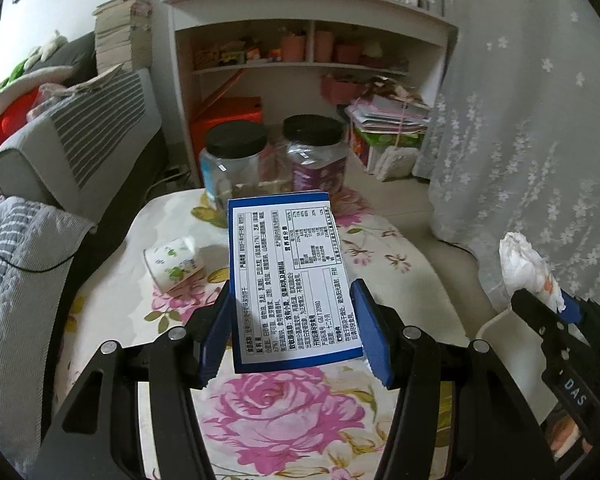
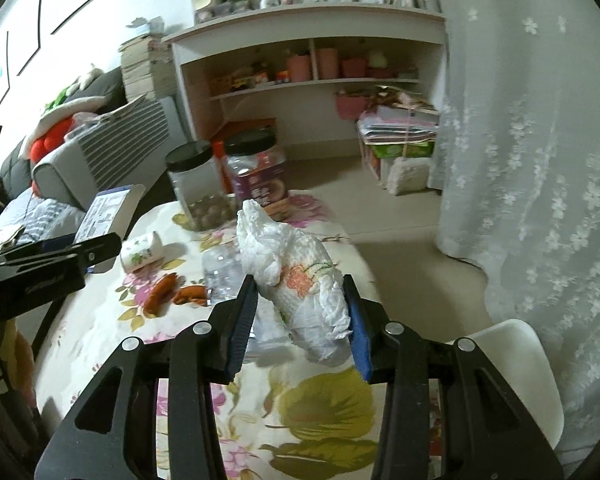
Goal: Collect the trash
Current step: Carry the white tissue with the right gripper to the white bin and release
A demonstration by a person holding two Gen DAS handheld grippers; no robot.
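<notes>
Both grippers are loaded: the left gripper (image 1: 294, 338) is clamped on a box (image 1: 290, 276), the right gripper (image 2: 302, 322) on a crumpled tissue (image 2: 300, 276), both held above the bench (image 2: 324, 412). Next, I think, carry them to a bin; none is visible.

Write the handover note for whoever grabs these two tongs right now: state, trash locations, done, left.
Left tongs: shut on the blue snack box, held up over the floral table.
Right tongs: shut on the crumpled tissue wad, also lifted above the table.
On the table: tipped paper cup, crushed clear bottle, two orange peel-like scraps. The two black-lidded jars at the far edge hold contents; they probably are not trash.
Done: box and tissue picked up.
Left: no bin is in view, so find it, drop both, then collect cup, bottle and scraps.
</notes>
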